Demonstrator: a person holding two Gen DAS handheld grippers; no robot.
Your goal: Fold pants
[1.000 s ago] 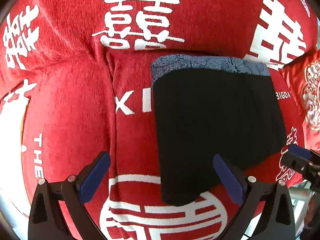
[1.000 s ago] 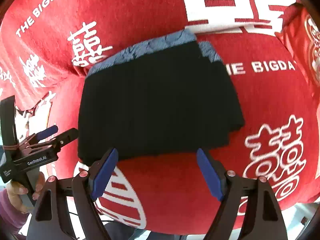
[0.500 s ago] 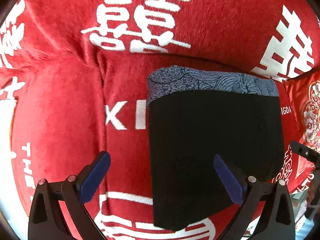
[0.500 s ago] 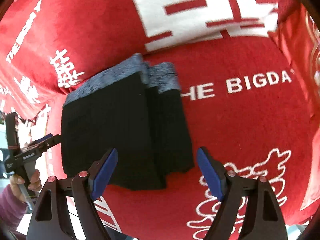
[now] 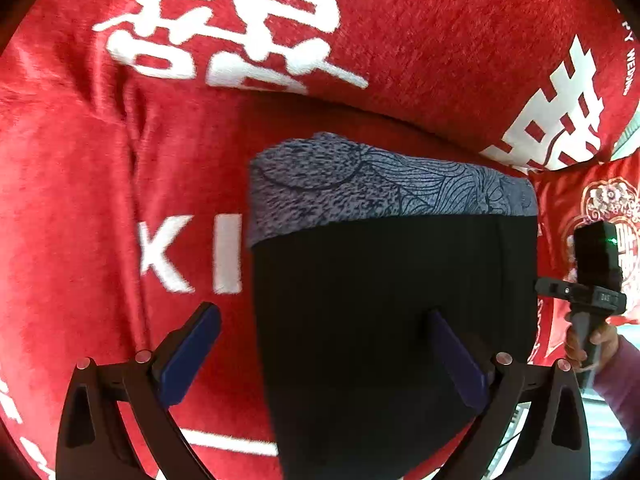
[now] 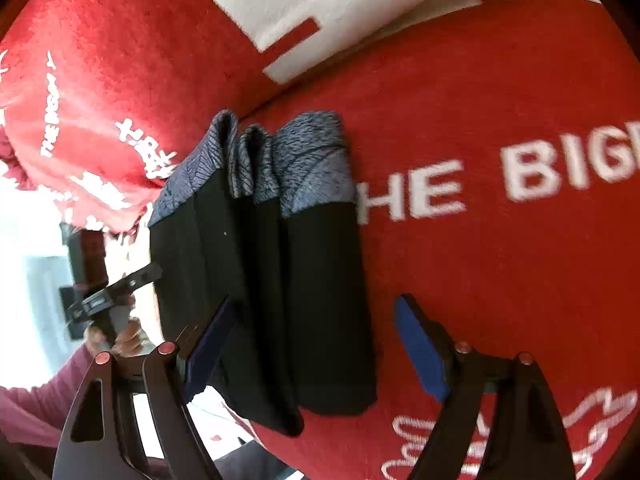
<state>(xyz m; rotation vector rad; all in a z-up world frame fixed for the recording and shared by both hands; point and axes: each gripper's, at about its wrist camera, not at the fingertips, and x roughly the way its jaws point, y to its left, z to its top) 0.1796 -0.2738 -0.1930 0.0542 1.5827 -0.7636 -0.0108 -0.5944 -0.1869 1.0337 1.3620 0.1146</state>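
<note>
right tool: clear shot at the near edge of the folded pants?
Probably yes. The right tool is open and straddles the near end of the black pants, with nothing between them. The left tool sits off to the side, clear of that edge.

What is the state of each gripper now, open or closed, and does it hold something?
Left gripper: open, holding nothing, over the folded black pants.
Right gripper: open, holding nothing; the pants' edge lies between its fingers.

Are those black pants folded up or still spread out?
Folded: the pants lie in stacked layers, waistband doubled over several times.
</note>
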